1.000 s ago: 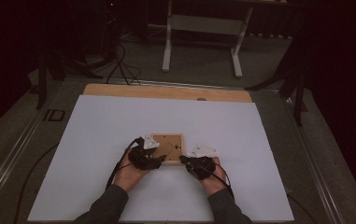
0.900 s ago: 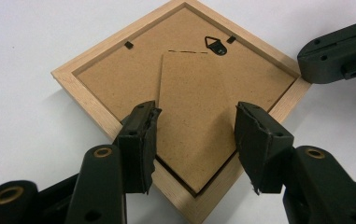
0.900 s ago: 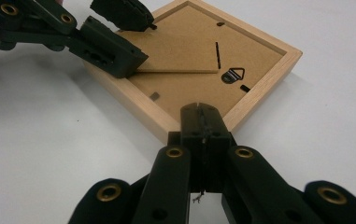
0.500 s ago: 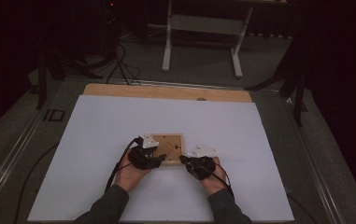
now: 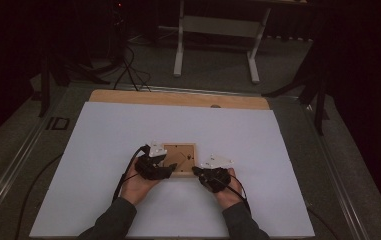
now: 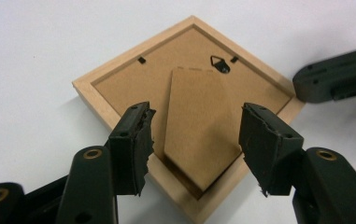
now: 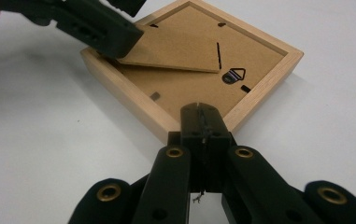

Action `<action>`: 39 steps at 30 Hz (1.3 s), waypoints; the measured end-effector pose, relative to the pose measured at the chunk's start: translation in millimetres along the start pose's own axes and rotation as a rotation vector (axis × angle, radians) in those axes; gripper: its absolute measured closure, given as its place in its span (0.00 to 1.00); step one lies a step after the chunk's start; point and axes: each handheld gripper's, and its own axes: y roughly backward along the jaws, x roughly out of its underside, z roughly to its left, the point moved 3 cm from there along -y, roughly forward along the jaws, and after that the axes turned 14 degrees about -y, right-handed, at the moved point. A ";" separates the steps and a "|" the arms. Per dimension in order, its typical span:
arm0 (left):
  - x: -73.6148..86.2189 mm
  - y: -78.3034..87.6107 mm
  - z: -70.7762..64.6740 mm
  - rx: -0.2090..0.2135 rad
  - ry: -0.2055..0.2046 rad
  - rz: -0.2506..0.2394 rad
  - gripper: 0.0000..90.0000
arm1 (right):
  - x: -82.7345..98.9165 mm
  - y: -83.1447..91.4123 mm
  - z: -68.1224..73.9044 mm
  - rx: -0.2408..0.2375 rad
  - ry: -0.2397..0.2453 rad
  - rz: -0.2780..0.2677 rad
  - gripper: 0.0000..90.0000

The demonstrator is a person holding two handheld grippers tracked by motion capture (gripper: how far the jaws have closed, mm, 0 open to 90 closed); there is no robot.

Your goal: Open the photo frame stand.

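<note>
The left gripper (image 6: pixel 194 144) has just been opening: its jaws stand spread either side of the brown cardboard easel stand (image 6: pixel 199 126), pads clear of it, so the stand looks freshly released or about to be re-gripped. The right gripper (image 7: pixel 202 116), jaws pressed together, pins the near corner of the light wooden picture frame (image 5: pixel 179 159), face-down mid-table on the white sheet (image 5: pixel 103 150). The right gripper view shows the stand lifted at an angle; the high view hides this.
</note>
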 end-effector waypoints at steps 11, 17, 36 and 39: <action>3.8 -3.7 -2.1 0.031 -0.014 0.039 0.56 | 0.0 0.0 -0.2 -0.001 0.000 -0.001 1.00; -2.9 0.9 -2.3 0.014 0.012 0.008 0.56 | 0.0 0.0 -0.2 -0.002 0.001 -0.001 1.00; 2.8 3.0 1.9 0.106 0.138 0.072 0.54 | 0.4 0.1 -0.2 -0.003 0.003 -0.003 1.00; 0.9 5.4 4.3 0.121 0.172 0.051 0.55 | 0.4 0.2 -0.5 -0.004 0.004 -0.004 1.00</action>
